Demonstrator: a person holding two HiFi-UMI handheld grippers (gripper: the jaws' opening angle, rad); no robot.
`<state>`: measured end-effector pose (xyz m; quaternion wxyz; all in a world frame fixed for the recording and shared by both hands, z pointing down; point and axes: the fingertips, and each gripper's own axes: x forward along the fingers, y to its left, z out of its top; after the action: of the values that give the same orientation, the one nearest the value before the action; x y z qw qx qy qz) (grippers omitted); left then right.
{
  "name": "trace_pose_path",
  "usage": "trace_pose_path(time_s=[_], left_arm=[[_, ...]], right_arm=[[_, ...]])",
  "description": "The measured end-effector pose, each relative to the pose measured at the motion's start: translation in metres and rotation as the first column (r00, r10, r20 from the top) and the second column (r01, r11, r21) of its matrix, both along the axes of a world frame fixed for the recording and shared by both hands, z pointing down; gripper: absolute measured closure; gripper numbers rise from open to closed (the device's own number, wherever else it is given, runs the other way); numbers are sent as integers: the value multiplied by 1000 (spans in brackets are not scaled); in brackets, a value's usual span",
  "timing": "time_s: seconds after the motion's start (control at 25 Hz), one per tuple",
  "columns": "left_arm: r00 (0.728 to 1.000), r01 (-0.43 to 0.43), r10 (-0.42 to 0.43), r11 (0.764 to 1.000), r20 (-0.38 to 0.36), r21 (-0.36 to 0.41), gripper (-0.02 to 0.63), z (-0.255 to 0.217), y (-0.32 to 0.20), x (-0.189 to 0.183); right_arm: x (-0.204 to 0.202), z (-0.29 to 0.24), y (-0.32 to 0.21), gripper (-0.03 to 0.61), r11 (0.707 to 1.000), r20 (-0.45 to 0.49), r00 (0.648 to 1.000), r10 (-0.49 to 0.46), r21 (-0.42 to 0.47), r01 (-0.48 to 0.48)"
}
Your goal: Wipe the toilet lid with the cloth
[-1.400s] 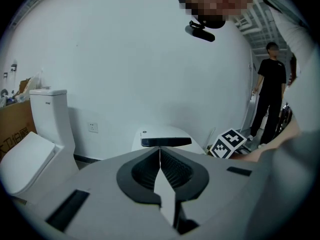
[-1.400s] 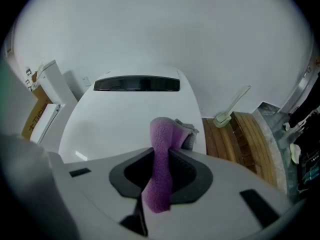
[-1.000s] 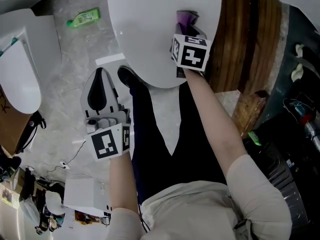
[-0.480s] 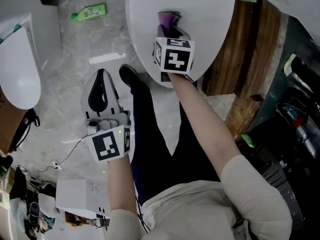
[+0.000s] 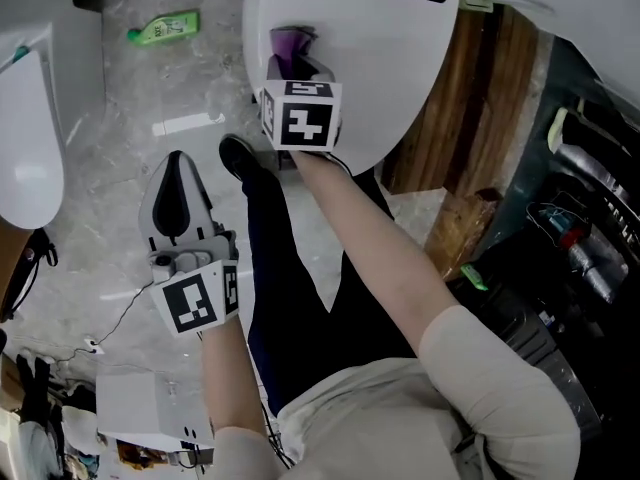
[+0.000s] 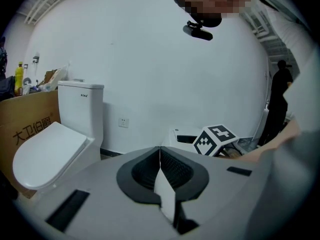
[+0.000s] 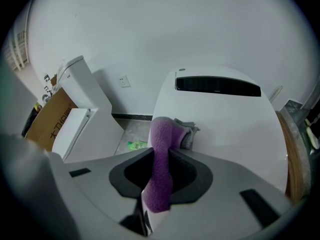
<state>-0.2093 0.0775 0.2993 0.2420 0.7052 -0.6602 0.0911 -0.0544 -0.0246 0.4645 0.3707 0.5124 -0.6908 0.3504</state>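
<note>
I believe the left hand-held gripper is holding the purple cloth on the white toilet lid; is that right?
Not quite: it is the right hand-held gripper that is holding the purple cloth on the white toilet lid. The right gripper view shows the cloth clamped between its jaws. The left hand-held gripper is shut with nothing in it.

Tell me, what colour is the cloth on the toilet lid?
Purple. The cloth shows best in the right gripper view.

left tongs (image 6: 160, 156), right tongs (image 7: 159, 156): grey, black pads (image 6: 177, 169) | marker cubes (image 5: 300, 116) black-white | beige sleeves (image 5: 490, 388) | dark trousers (image 5: 300, 298)
</note>
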Motion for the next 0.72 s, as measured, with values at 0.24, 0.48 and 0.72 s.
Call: trace_pose_path(time_s=[0.24,0.48,0.72], left_arm=[[1000,17,-17,1000,-4,-9,597,0,5,-1],[1000,20,-20,1000,-2,-5,598,-4,2,2],[1000,-5,5,1000,13,-2,598,-8,-6,29]], right_arm=[[-23,-8,0,488,999,42,998,-43,22,42],[-39,-9,3,488,998,195,979,-53,-30,60],[-16,-32,1,488,999,284,958,-48,18,45]])
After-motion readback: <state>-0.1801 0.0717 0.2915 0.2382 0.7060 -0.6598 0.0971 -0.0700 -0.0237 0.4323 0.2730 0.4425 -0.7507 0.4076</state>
